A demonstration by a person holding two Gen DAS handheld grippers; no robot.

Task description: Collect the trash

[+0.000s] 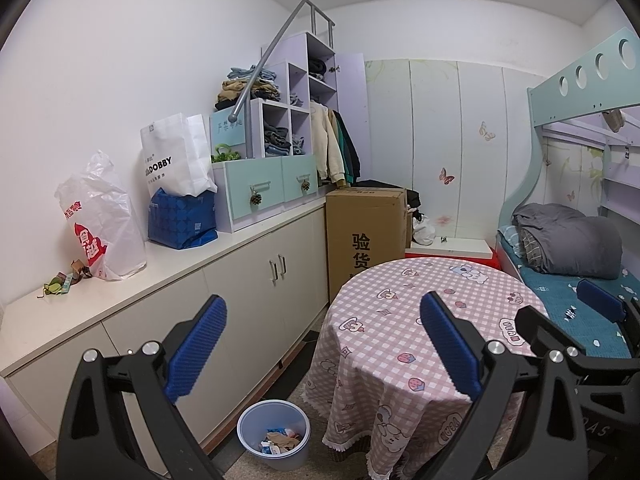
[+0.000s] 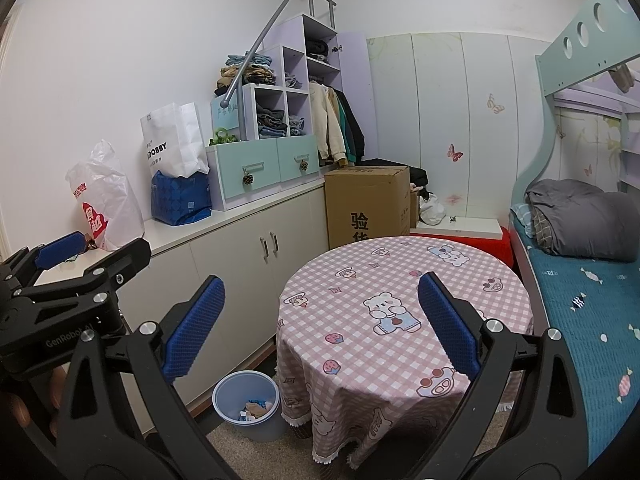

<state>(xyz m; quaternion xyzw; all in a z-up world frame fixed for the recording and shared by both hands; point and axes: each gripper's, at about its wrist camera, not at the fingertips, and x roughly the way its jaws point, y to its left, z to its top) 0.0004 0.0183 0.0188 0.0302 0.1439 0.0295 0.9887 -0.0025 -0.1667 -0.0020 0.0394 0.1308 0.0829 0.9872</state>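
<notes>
Both grippers hang wide open and empty above a round pink-checked tablecloth point(image 2: 400, 320).
Crumpled green and brown wrappers point(image 1: 64, 280) lie on the smooth white counter point(image 1: 168, 276); a ribbed-rimmed blue plastic bin point(image 1: 274, 434) holds scraps; left gripper point(image 1: 322, 354), right gripper point(image 2: 320, 328).

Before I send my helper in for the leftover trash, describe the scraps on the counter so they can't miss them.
Find the long white counter along the left wall and follow it to its near end, past the blue bag and the white plastic bag with red print. The scraps lie loose right beside that plastic bag: small crumpled green and brown wrappers, the only unbagged things there.
</notes>
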